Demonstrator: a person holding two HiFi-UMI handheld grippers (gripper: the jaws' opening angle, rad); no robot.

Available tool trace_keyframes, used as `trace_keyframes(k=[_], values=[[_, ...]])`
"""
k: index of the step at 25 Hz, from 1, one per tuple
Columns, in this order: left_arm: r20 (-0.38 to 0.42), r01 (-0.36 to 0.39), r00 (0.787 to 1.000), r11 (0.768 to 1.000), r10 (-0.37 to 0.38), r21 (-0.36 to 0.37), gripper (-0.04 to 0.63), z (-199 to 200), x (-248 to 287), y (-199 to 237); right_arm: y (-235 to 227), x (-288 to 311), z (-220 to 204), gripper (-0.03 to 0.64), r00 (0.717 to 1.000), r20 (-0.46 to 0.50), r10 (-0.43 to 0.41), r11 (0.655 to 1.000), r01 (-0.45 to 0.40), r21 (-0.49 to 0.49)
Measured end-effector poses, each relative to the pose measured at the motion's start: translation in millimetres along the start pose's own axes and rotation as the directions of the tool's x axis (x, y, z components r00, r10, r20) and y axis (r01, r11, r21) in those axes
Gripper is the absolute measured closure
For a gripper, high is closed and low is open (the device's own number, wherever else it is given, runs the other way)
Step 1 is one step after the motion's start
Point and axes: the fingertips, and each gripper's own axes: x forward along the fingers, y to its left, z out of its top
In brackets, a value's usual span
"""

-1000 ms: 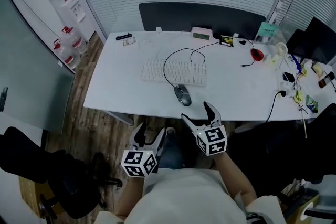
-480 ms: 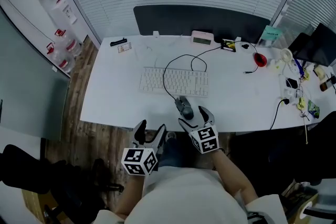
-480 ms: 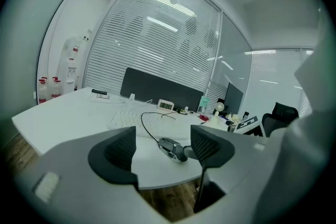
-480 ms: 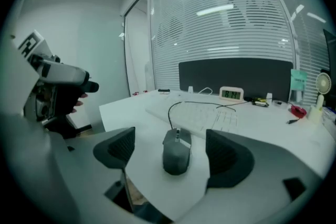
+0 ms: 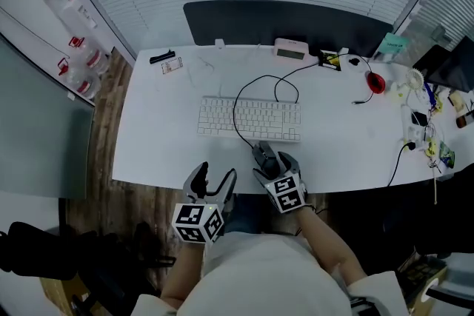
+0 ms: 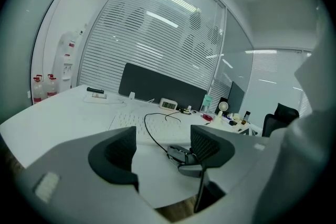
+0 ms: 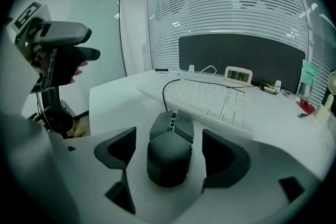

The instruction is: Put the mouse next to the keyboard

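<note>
Straddling angular matte-black mouse (image 7: 169,161), right gripper (image 7: 168,144), jaws apart, white desk (image 7: 118,96)

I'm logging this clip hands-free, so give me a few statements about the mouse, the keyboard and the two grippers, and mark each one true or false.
1. The mouse sits between the open jaws of the right gripper. True.
2. The left gripper is shut on the keyboard. False: its jaws are apart with nothing between them, near the front edge of the desk.
3. The mouse cable runs across the keyboard. True.
4. The mouse lies on the far side of the keyboard from the person. False: it lies on the near side, between the keyboard and the desk's front edge.
</note>
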Motion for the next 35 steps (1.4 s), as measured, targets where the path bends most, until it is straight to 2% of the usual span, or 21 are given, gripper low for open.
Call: trace_keyframes(k=[3,6,7,19,29,35], values=[[-0.009,0.000,1.000,1.000,0.000,-0.007,0.284,1,7,8,-1,10,-7,0.225,0.999,-0.045,-0.002,1.000,0.002,0.001],[-0.013,0.005,1.000,1.000,-0.005,-0.012,0.284,2,14,13,-3,14,-7,0.303,0.998,-0.067,-0.009,1.000,0.008,-0.008],[-0.014,0.007,1.000,1.000,-0.008,-0.014,0.284,3,16,14,-3,15,-6,0.310,0.997,-0.074,-0.009,1.000,0.008,-0.010],[-0.014,0.015,1.000,1.000,-0.015,-0.023,0.284,9,22,22,0,14,-7,0.328,0.995,-0.104,0.003,1.000,0.000,0.022],[-0.006,0.020,1.000,1.000,-0.020,-0.020,0.284,13,19,23,2,-7,16,0.328,1.000,-0.031,-0.001,1.000,0.002,0.023],[-0.008,0.038,0.999,0.999,-0.038,-0.015,0.284,14,21,18,-11,-25,37,0.330,0.999,0.022,-0.044,0.998,0.043,0.038]])
